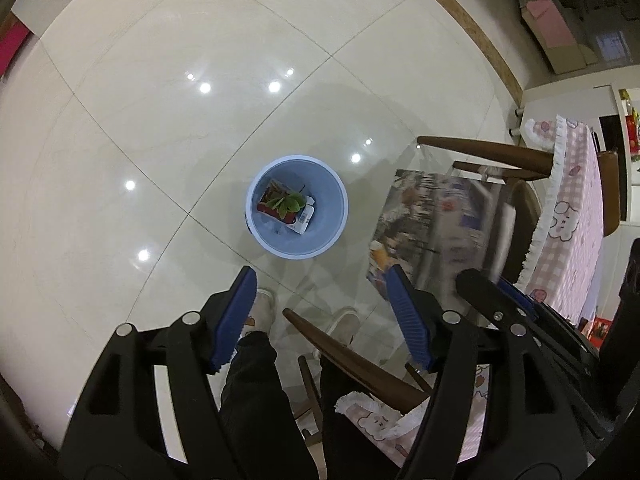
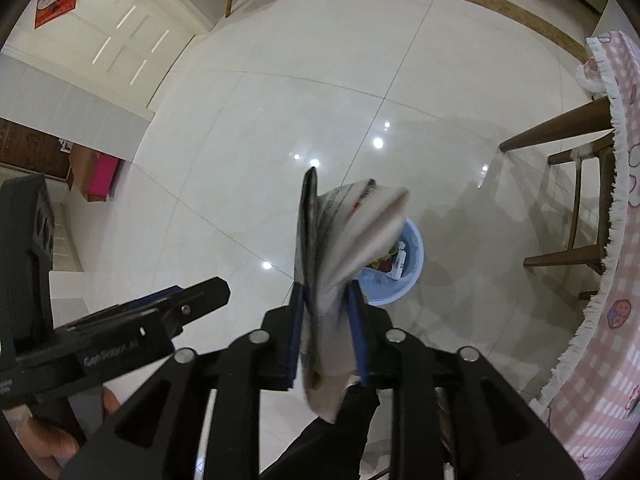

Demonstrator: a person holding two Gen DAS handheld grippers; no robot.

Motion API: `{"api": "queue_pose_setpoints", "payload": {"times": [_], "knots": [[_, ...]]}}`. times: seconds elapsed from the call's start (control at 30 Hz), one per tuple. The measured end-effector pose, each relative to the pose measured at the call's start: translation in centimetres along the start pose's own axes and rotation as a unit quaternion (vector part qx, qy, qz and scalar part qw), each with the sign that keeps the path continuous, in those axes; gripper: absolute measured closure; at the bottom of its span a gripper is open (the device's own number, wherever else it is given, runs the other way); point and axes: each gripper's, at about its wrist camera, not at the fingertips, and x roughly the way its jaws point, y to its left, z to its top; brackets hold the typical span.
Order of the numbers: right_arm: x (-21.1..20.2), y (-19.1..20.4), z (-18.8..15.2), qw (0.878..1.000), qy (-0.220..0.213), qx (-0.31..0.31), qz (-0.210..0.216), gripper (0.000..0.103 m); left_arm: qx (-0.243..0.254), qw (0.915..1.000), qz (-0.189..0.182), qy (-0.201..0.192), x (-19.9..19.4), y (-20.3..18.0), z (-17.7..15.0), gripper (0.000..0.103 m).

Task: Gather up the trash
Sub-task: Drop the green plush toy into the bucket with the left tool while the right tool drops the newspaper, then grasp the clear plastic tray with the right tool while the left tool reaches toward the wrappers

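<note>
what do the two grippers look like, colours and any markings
Both are matte black plastic with triangular cut-outs and round silver pivot bolts. The left gripper and right gripper each carry two flat blue fingers, ribbed on the inner face. Pale lettering, too blurred to read, marks the left one's side. No cables show.

We see both grippers built alike: the left gripper [image 1: 322,312] and right gripper [image 2: 326,334] have black plastic linkage arms with cut-out slots, round silver pivot pins and ribbed blue finger pads [image 1: 408,320]. White lettering (blurred, unreadable) marks one body. Dark trousers [image 1: 256,396] and pale shoes [image 1: 262,306] show.
</note>
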Motion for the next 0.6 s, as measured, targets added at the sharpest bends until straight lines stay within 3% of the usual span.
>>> {"api": "queue_pose_setpoints", "payload": {"times": [0.37,0.6], "knots": [[-1.7,0.9,-0.5,1.000,-0.016,-0.005,-0.004,0.076,0.004,0.9999,-0.009,-0.010,-1.0,-0.5,-0.6,0.036],[-4.3,-0.8,-2.1,0.999,-0.034,0.014,-0.005,0.076,0.035,0.9989,-0.018,-0.024,-2.7,-3.0,-1.4,0.036]]}}
